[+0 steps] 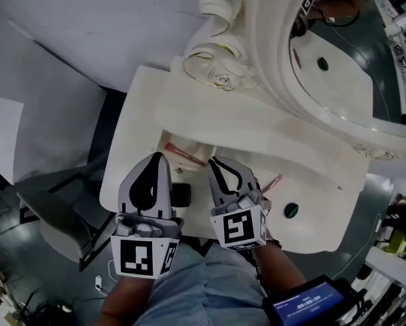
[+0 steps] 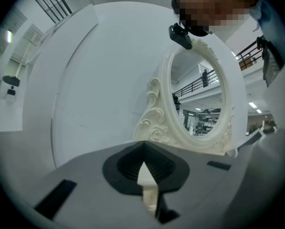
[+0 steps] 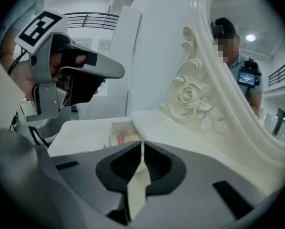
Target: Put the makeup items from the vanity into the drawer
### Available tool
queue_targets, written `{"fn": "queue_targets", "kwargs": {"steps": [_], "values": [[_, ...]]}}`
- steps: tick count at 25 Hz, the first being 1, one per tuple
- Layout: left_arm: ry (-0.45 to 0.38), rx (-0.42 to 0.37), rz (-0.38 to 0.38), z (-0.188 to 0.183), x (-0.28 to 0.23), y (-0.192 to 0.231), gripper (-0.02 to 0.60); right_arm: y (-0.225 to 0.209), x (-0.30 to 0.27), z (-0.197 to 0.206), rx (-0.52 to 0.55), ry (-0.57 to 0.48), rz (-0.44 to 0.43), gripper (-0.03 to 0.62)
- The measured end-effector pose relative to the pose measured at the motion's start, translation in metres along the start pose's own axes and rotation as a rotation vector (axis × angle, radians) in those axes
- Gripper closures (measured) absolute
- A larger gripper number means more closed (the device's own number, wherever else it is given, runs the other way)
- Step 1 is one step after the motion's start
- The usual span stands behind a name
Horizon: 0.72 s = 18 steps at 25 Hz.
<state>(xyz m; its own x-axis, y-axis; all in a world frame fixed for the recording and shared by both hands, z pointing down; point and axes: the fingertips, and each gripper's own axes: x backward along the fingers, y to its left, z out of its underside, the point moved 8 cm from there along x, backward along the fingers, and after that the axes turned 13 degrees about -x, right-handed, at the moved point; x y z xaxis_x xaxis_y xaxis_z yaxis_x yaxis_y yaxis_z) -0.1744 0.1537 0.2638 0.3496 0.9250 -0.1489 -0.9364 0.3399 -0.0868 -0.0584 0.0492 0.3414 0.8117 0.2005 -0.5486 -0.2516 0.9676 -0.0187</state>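
Left gripper point(image 1: 157, 158) and right gripper point(image 1: 216, 163) are clenched, empty; pink pencil point(image 1: 274, 182) is laid just right of right gripper, slanting far-right.

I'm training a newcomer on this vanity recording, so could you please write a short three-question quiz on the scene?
1. True or false: the left tongs and the right tongs are both shut and empty.
2. Is the drawer open or closed?
3. The round dark item lies: A in the drawer; B on the vanity top; C between the left tongs.
Key: 1 true; 2 open; 3 B.
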Motion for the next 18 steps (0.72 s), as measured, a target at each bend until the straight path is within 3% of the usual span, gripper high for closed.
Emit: {"fn": "queue_targets", "kwargs": {"steps": [4, 9, 11, 18], "values": [[-0.013, -0.023, 0.080, -0.010, -0.007, -0.031, 0.581, -0.030, 0.028, 0.022, -0.071, 0.010, 0.132, 0.579], [-0.004, -0.055, 0.273, -0.010, -0.025, -0.076, 0.581, -0.059, 0.067, 0.070, -0.296, 0.051, 0.329, 0.563], [0.007, -0.069, 0.330, -0.009, -0.029, -0.092, 0.581, -0.065, 0.078, 0.092, -0.403, 0.074, 0.371, 0.494], [0.059, -0.097, 0.442, 0.007, -0.042, -0.120, 0.581, -0.075, 0.086, 0.143, -0.658, 0.134, 0.467, 0.454]]}}
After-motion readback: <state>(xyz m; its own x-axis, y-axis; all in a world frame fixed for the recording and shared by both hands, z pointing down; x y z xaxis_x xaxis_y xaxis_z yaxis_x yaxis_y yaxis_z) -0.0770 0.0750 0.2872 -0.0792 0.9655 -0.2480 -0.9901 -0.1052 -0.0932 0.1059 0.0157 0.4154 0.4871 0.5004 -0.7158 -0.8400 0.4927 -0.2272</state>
